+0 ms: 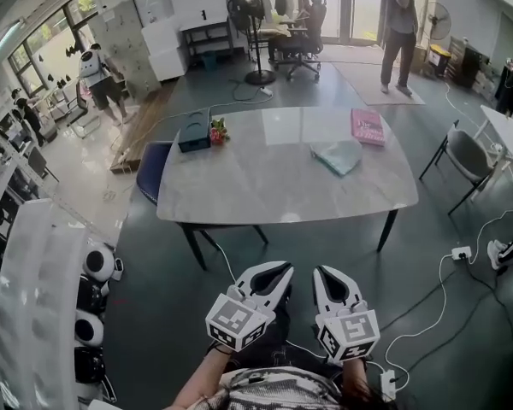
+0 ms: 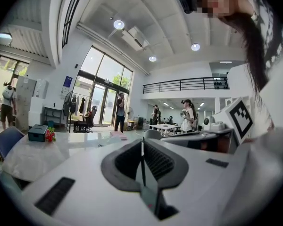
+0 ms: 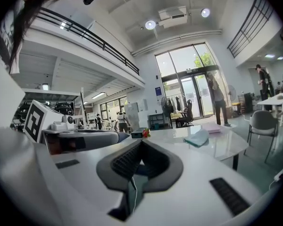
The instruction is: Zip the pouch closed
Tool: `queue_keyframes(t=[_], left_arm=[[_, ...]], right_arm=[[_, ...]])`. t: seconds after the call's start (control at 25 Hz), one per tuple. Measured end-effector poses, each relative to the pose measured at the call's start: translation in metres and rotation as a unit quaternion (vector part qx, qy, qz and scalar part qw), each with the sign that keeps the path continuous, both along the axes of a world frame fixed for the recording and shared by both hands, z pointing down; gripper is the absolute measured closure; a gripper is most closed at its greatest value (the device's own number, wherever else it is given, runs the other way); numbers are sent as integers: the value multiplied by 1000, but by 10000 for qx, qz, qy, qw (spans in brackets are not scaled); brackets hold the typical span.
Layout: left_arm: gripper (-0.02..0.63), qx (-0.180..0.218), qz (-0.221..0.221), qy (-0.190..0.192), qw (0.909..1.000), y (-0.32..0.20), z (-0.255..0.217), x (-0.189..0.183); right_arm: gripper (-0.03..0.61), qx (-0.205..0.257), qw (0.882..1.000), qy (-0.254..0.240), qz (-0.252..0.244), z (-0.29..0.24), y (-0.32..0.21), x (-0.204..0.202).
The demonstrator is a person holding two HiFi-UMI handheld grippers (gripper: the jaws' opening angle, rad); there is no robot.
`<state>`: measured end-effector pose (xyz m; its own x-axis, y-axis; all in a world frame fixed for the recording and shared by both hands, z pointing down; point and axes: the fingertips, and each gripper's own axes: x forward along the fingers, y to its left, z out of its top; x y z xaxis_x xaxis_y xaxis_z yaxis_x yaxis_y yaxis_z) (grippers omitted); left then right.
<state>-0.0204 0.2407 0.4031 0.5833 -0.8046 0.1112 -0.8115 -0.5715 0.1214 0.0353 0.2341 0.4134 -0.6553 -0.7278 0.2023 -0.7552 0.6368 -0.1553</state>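
Dark grey floor (image 1: 154, 314), marble table (image 1: 265, 173), glass doors (image 1: 338, 7) behind.

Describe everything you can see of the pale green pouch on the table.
The pouch is flat, pale green and soft-looking, like cloth, roughly rectangular with a limp, uneven outline. It lies flat on the grey stone-look table, in its right half, with a pink flat item just beyond it; whether they touch is unclear. Its zip, and whether that is open, is too small to make out. Nothing holds it.
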Motion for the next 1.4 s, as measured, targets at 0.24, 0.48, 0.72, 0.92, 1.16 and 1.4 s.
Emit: queue_keyframes(t=[0.24, 0.48, 0.72, 0.92, 1.16, 1.4], left_arm=[[592, -95, 114, 93, 9998, -66, 11, -5], [592, -298, 204, 82, 9993, -148, 20, -27], [592, -397, 303, 329, 9982, -224, 20, -52], [592, -529, 448, 376, 9969, -271, 30, -69], [592, -637, 683, 386, 9949, -309, 41, -68], [592, -768, 954, 259, 9921, -325, 55, -54]], right_arm=[[581, -166, 9998, 40, 74, 12, -60, -7], [581, -404, 9991, 46, 72, 18, -139, -29], [580, -650, 9974, 127, 280, 24, -209, -40], [580, -813, 9952, 232, 501, 33, -250, -48], [580, -892, 9931, 375, 657, 39, -279, -52], [580, -1010, 9901, 379, 895, 48, -292, -40]])
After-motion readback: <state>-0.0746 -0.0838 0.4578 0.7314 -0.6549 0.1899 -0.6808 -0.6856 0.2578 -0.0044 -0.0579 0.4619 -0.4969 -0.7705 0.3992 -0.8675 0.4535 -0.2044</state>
